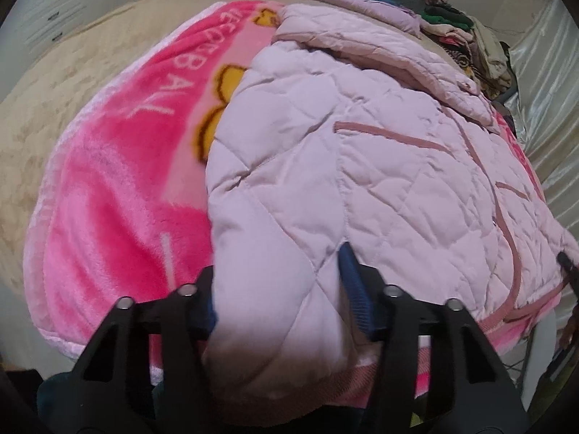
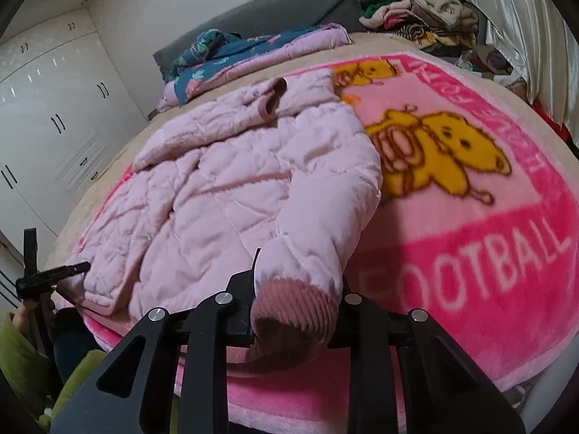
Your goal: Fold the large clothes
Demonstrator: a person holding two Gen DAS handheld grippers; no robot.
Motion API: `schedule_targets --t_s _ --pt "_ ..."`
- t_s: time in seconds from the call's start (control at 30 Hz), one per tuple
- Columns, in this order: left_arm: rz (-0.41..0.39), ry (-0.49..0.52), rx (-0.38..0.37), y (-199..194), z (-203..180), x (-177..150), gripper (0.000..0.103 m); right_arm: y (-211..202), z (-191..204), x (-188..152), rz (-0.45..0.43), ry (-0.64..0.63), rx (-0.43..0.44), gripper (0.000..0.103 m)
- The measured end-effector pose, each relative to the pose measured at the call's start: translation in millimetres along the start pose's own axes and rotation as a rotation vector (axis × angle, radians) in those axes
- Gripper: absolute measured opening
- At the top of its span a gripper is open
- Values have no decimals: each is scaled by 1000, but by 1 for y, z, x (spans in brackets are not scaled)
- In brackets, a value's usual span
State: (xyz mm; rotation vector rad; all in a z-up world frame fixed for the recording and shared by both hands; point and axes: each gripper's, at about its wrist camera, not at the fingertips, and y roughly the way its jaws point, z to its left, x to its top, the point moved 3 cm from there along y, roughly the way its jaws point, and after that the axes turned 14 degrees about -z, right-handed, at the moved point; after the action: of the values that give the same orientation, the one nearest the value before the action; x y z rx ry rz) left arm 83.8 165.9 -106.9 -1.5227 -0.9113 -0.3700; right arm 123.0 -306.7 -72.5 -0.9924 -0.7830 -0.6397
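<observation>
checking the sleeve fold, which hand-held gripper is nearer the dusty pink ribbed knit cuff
Right. The right hand-held gripper has the dusty pink ribbed knit cuff between its fingers. The left hand-held gripper is at the pale pink quilted jacket's hem on the far side.

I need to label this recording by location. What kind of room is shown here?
Most likely a bedroom in a home. A bed carries a pink blanket with a pink quilted jacket on it, white wardrobes line the wall, and a heap of clothes lies at the far end.
</observation>
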Motion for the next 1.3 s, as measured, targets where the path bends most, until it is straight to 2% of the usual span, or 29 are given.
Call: schedule_targets --t_s 0.1,0.33,0.4,0.5,0.77,1.03,1.3 --pt "-26 2 -33 -8 -5 5 22 2 1 -2 16 -11 -4 23" --pt "-27 -14 -46 -11 -3 -1 22 9 -2 -16 69 -10 -15 27" --pt "-40 -21 -39 -13 -1 -2 16 10 -4 -19 82 -10 -15 28" --pt "-62 -5 -29 -16 -5 1 12 13 -5 -23 102 -18 -25 26" --pt "-143 9 -55 -39 -18 21 9 -1 3 0 13 -17 19 18" --pt "-207 -16 -90 -54 -22 44 9 -22 14 41 -115 8 84 17" --pt "-274 -2 -107 -64 -30 73 9 -20 22 74 -169 27 98 17"
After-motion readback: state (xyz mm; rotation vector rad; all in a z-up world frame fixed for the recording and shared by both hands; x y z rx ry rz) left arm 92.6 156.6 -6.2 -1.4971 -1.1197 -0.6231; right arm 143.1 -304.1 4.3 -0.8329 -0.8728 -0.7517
